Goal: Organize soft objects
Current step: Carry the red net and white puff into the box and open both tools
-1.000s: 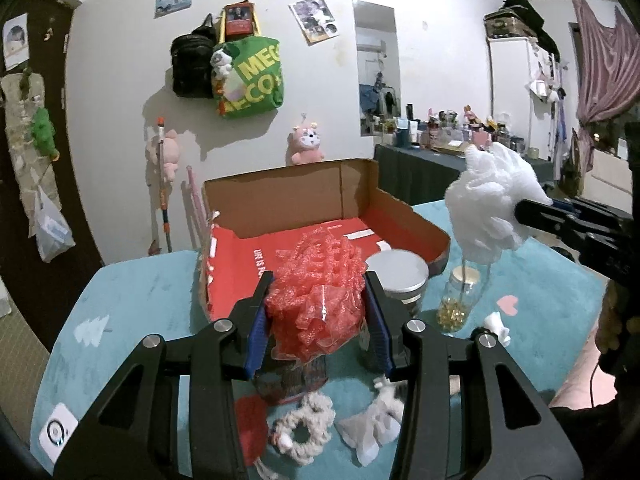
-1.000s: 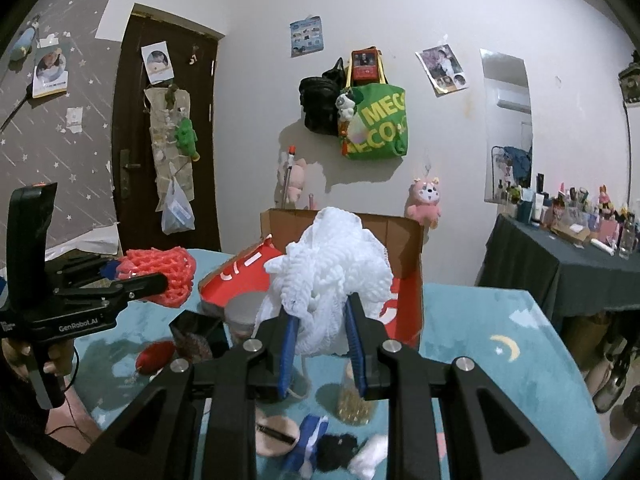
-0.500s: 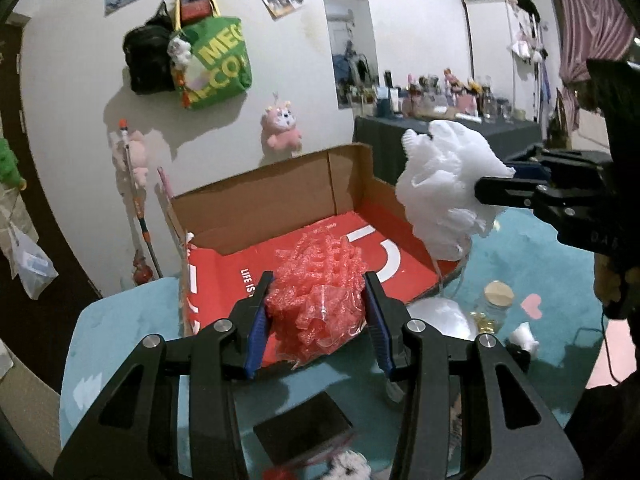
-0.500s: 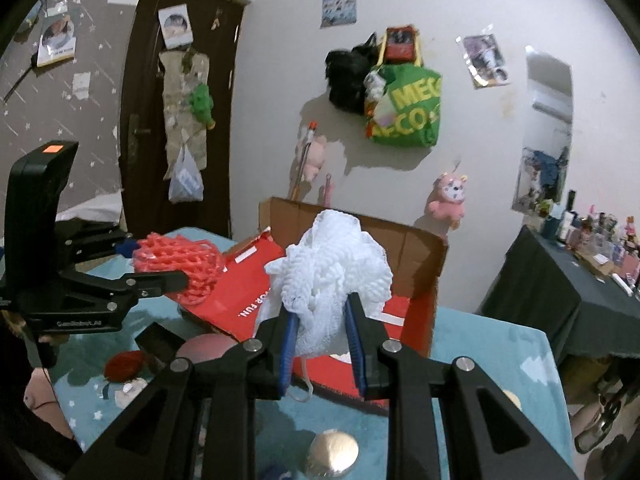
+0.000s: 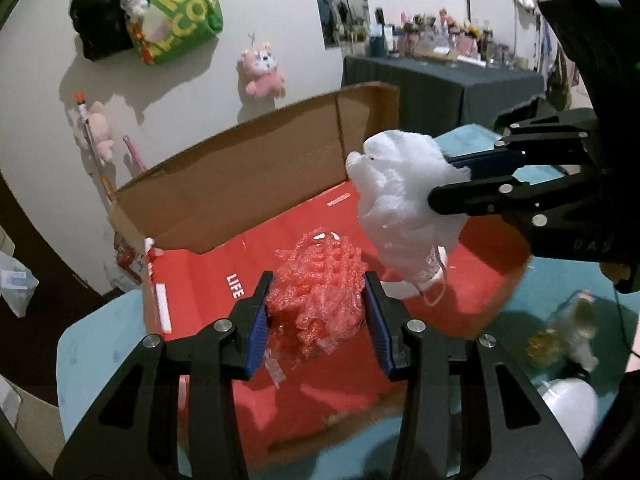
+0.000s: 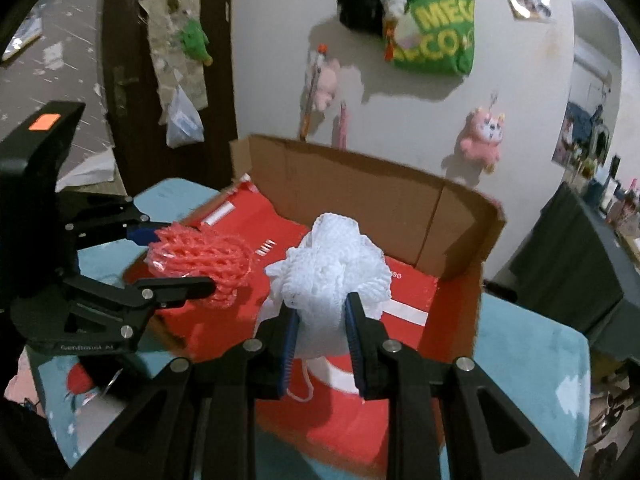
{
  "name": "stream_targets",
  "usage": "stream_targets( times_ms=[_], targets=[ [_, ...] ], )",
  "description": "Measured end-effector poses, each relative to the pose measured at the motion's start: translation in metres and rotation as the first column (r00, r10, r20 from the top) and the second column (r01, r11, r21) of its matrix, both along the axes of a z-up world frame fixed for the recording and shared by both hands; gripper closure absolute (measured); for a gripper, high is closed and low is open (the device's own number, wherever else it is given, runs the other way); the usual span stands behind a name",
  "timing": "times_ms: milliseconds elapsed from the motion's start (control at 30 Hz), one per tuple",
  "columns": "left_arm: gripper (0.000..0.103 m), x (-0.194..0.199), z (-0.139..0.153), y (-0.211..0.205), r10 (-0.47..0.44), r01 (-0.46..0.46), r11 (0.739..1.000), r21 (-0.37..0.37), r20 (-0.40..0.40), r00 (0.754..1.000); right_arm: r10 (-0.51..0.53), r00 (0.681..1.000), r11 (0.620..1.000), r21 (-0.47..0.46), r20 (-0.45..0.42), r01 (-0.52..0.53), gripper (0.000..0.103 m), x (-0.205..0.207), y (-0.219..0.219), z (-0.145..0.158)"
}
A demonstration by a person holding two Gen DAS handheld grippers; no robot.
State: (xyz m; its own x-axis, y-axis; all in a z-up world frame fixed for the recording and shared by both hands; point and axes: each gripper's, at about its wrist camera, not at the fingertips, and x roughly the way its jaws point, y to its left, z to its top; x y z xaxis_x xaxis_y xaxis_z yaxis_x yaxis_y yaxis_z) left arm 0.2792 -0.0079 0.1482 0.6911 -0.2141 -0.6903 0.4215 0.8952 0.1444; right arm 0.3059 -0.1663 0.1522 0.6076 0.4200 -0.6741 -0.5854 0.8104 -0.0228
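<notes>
My left gripper (image 5: pixel 316 312) is shut on a red foam net (image 5: pixel 316 292), held above the red floor of an open cardboard box (image 5: pixel 248 176). My right gripper (image 6: pixel 320 328) is shut on a white mesh bath puff (image 6: pixel 332 264), also over the box (image 6: pixel 360 184). In the left wrist view the puff (image 5: pixel 404 204) hangs to the right of the net, with a cord loop dangling beneath it. The right wrist view has the net (image 6: pixel 200 256) and the left gripper (image 6: pixel 200 264) at the left, close beside the puff.
The box stands on a teal table (image 5: pixel 92 344) near a white wall hung with bags and plush toys. A glass jar (image 5: pixel 556 332) and a white round object (image 5: pixel 568 404) lie on the table at the right. A dark door (image 6: pixel 120 80) is at the left.
Both grippers have moved forward from over the table clutter to above the box, each still holding its item. The net and the puff are now closer together.
</notes>
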Motion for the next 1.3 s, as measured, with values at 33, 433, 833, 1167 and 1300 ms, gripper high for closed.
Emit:
stream_targets(
  times_ms=[33,433,833,1167,1300],
  targets=[
    [0.062,0.009,-0.004,-0.001,0.0,0.0,1.0,0.009,-0.012,1.0,-0.007,1.0,1.0,-0.005,-0.025,0.007,0.078,0.013,0.003,-0.005],
    [0.062,0.1,-0.045,-0.01,0.048,-0.043,0.998,0.041,-0.122,0.991,-0.117,0.982,0.992,-0.06,-0.15,0.109,0.078,0.105,0.023,-0.044],
    [0.058,0.124,-0.069,-0.012,0.096,-0.087,0.994,0.069,-0.141,0.985,-0.16,0.972,0.985,-0.091,-0.172,0.147,0.067,0.125,0.023,-0.055],
    [0.044,0.121,-0.072,-0.009,0.09,-0.079,0.994,0.08,-0.137,0.986,-0.165,0.967,0.985,-0.088,-0.196,0.15,0.054,0.127,0.023,-0.057],
    [0.037,0.12,-0.072,-0.008,0.093,-0.083,0.993,0.08,-0.138,0.986,-0.166,0.964,0.985,-0.087,-0.206,0.151,0.046,0.128,0.022,-0.058]
  ],
)
